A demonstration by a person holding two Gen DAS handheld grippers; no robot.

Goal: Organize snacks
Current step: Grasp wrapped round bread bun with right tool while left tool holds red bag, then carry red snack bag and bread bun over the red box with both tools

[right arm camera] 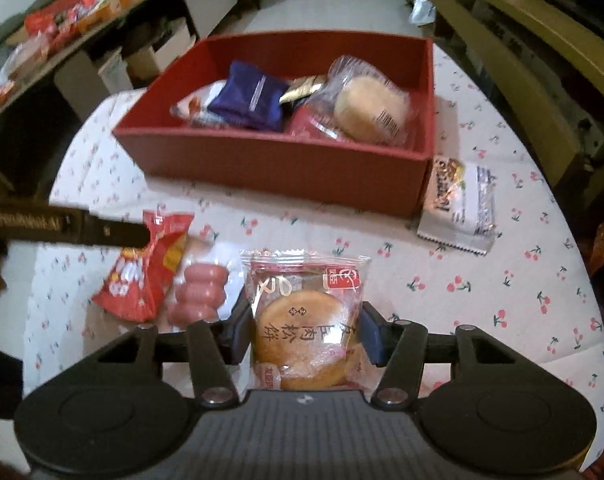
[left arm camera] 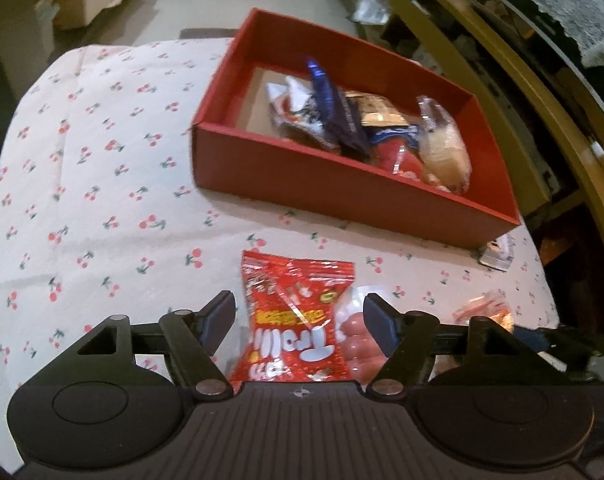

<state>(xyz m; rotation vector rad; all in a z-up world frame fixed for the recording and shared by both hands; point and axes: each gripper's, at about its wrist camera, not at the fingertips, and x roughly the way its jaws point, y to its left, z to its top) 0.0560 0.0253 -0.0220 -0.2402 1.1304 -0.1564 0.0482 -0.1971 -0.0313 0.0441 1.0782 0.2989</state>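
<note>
Step in hand: loading the remaining loose snacks into the red box (right arm camera: pixel 286 168), which sits at the far side of the cherry-print tablecloth (right arm camera: pixel 481 300) and already holds several packets, among them a dark blue pouch (right arm camera: pixel 248 98) and a pale wrapped bun (right arm camera: pixel 367 108).

Right gripper (right arm camera: pixel 303 334): jaws closed in against both sides of a clear-wrapped round pastry (right arm camera: pixel 305 332). It appears gripped; whether it is lifted off the cloth cannot be told.

Left gripper (left arm camera: pixel 300 318): jaws spread wide, holding nothing, placed over the red Trolli gummy bag (left arm camera: pixel 294 320) with a pink sausage pack (left arm camera: pixel 355 338) just to its right. Neither finger touches the bag, as far as I can see.

A silver-white wrapped bar (right arm camera: pixel 457 208) lies on the cloth just right of the box's near corner.

Judgement: the task is about half done. Next, the right gripper needs to carry the pastry forward over the near wall and release it into free space at the left of the box; the left must close on the gummy bag alone, clear of the sausage pack.
</note>
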